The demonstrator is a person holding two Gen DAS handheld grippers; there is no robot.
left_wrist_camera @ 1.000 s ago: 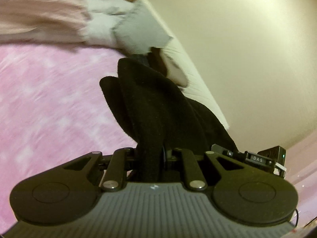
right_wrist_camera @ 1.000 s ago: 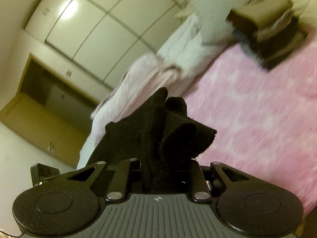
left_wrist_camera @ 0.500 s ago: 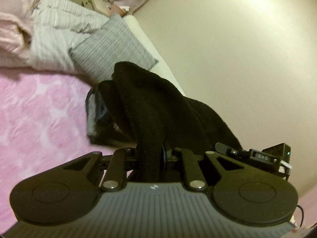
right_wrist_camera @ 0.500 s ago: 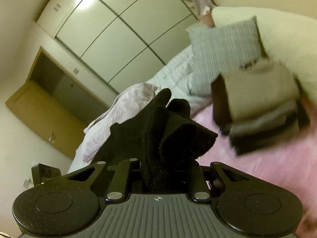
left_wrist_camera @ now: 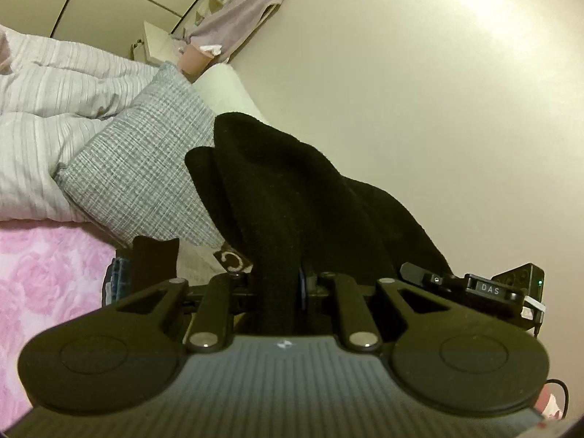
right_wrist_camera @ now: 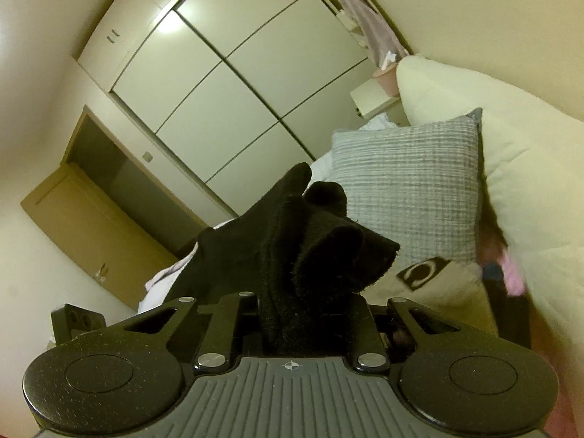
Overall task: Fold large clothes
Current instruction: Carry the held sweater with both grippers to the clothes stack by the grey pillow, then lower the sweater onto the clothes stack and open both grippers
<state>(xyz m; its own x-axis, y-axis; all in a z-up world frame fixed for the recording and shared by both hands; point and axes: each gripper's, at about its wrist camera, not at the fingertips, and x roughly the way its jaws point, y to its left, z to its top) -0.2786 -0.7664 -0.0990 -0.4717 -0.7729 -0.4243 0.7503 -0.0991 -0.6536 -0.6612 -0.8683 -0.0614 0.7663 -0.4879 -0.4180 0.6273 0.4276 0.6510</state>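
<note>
A thick black garment (left_wrist_camera: 292, 197) bunches up between the fingers of my left gripper (left_wrist_camera: 279, 292), which is shut on it. The same black garment (right_wrist_camera: 292, 248) fills my right gripper (right_wrist_camera: 303, 314), also shut on it, with folds sticking up past the fingertips. Both fingertip pairs are hidden by the cloth. A stack of folded clothes (right_wrist_camera: 449, 284) with a beige top piece lies just ahead and below, against a grey pillow (right_wrist_camera: 408, 189). In the left wrist view the stack of folded clothes (left_wrist_camera: 153, 262) shows dark and denim edges.
A pink rose-patterned bedspread (left_wrist_camera: 47, 277) covers the bed. The grey pillow (left_wrist_camera: 146, 175) leans on a cream headboard cushion (right_wrist_camera: 511, 168); striped white bedding (left_wrist_camera: 47, 109) lies behind. A plain wall (left_wrist_camera: 419, 91) stands close on the right. Wardrobe doors (right_wrist_camera: 237, 73) and a hanging mauve garment (left_wrist_camera: 241, 18) are beyond.
Both grippers have carried the black garment across the pink bedspread toward the head of the bed. The pillow and the folded stack have come much closer. The grips stay shut.
</note>
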